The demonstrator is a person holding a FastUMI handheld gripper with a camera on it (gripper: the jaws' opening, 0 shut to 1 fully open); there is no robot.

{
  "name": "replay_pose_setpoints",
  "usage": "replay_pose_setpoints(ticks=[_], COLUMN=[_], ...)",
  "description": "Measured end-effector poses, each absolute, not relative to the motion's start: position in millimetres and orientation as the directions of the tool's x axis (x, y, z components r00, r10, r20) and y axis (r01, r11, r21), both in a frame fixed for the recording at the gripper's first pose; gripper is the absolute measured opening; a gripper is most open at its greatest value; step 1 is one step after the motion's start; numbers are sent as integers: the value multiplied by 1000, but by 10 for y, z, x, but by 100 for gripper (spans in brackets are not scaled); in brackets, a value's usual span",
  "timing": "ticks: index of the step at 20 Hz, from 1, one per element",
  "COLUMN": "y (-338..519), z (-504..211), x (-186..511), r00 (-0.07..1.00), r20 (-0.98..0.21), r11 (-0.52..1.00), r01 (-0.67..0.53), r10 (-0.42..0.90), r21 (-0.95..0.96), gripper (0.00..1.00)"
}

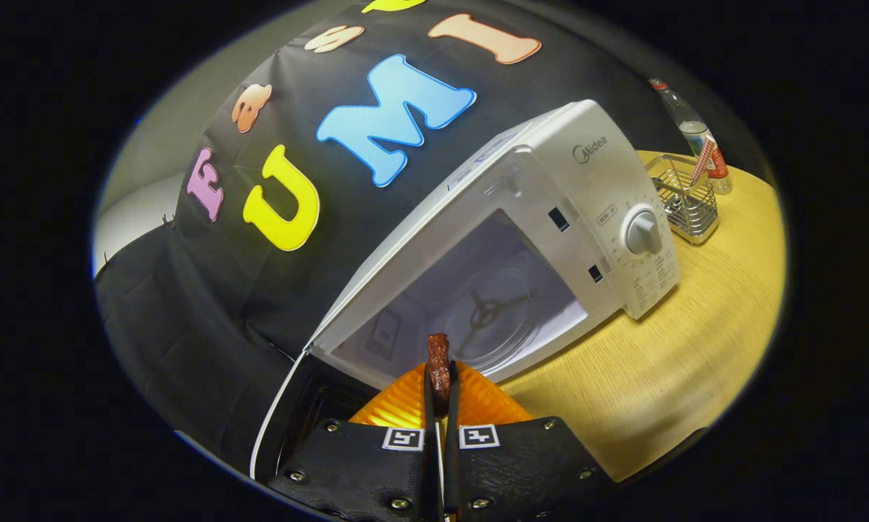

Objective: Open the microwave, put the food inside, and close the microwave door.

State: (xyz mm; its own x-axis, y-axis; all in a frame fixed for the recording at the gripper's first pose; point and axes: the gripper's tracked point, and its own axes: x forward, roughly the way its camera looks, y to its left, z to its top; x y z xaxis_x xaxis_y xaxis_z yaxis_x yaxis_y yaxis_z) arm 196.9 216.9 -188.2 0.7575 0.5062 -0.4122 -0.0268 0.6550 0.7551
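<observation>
Gripper view is showing one hand-held gripper (440,395) at the bottom middle of the frame. Its two fingers are sitting close together and are squeezing one small piece of dark brown food (438,362), one finger on each side. The food is sticking up above the fingertips, right in front of the open microwave.

One white microwave (593,181) is sitting on the wooden counter (666,377) in the middle of the frame. It is looking tilted. Its one door (289,406) is hanging open toward the lower left, next to the fingers. Inside the microwave, one round glass plate (488,312) is lying on the floor of the box. The food is not lying on that plate; it is hanging just in front of the opening. One round white knob (643,232) is sitting on the right side of the microwave's front.

At the upper right of the frame, one wire basket (684,199) is standing on the counter beside the microwave. One clear bottle (695,134) with a red cap is standing just behind the basket.
</observation>
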Motion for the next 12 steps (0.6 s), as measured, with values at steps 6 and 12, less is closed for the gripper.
replay_pose_setpoints(ticks=[6, 12], y=[2287, 2451], z=[-2112, -2372], x=[2320, 2484], r00=[790, 796], r20=[-413, -419], r11=[691, 716], r01=[-18, -27], r10=[452, 437], r21=[722, 697], gripper=[3, 4])
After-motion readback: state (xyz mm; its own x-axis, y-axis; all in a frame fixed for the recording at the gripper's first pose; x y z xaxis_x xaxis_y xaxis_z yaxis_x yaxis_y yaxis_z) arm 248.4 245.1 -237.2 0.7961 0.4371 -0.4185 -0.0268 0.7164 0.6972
